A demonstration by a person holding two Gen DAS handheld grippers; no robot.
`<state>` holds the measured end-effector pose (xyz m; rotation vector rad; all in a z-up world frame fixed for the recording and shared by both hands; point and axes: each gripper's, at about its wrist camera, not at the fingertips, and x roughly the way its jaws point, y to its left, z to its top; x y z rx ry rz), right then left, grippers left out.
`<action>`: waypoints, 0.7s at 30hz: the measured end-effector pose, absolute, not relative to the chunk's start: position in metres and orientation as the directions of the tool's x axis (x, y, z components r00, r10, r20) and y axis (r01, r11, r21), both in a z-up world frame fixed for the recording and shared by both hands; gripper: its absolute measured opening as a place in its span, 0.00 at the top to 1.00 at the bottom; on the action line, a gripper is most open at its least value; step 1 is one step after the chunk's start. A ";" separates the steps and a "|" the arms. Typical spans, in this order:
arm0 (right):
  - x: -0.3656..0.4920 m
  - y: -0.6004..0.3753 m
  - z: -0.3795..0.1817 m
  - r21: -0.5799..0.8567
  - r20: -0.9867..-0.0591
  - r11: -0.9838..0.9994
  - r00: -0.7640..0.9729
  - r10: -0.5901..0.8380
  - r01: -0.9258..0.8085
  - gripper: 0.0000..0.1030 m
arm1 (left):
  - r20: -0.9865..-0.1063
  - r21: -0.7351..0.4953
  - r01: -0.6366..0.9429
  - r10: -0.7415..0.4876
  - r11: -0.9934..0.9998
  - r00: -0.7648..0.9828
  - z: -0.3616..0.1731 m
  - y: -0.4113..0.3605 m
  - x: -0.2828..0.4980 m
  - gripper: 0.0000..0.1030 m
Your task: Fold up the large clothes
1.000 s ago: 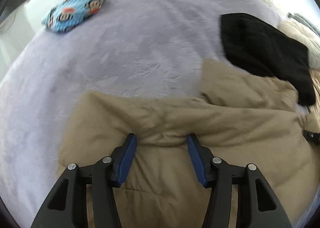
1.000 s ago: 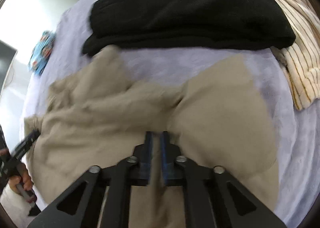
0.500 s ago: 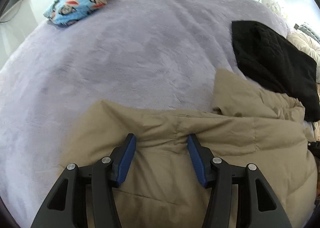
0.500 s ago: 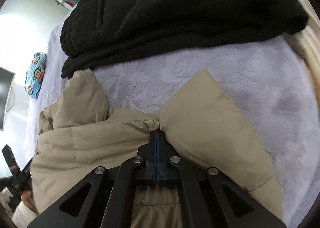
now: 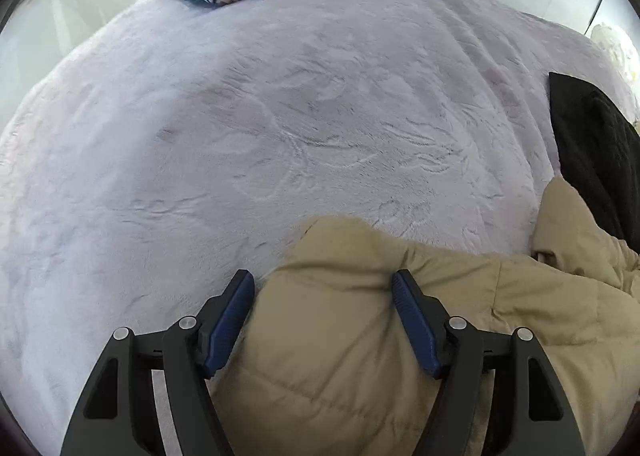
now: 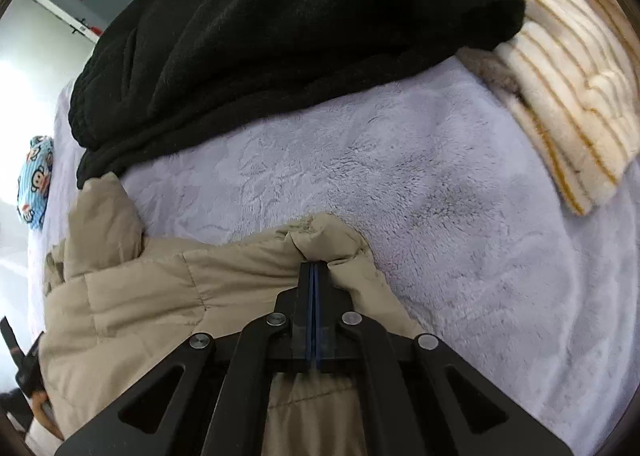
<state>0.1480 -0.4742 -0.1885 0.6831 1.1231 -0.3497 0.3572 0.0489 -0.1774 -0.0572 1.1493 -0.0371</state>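
My right tongs pinch a corner of the beige jacket on the bed; my left tongs gape over its other corner, holding nothing; folding seems barely begun.

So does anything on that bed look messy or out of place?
Mostly the tan puffy jacket: bunched and creased, one corner pinched in the right gripper. The black garment overlaps the striped one.
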 end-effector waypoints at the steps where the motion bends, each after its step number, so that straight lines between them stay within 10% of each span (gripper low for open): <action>1: 0.146 -0.471 -0.181 0.316 -0.910 0.752 0.409 0.067 0.579 0.96 | -0.906 -0.058 0.009 -0.057 0.998 0.418 -0.169 0.052 0.350 0.29; 6: 0.112 -0.460 -0.146 0.351 -0.886 0.744 0.458 0.068 0.569 0.88 | -0.905 -0.015 0.060 -0.039 0.998 0.424 -0.135 0.063 0.308 0.29; 10: 0.066 -0.449 -0.130 0.404 -0.869 0.702 0.487 0.093 0.587 0.53 | -0.916 -0.029 0.080 -0.058 0.996 0.397 -0.121 0.068 0.267 0.29; 21: -0.007 -0.382 -0.124 0.449 -0.868 0.676 0.465 0.174 0.585 0.41 | -0.936 -0.110 0.093 -0.135 0.990 0.325 -0.114 0.065 0.177 0.12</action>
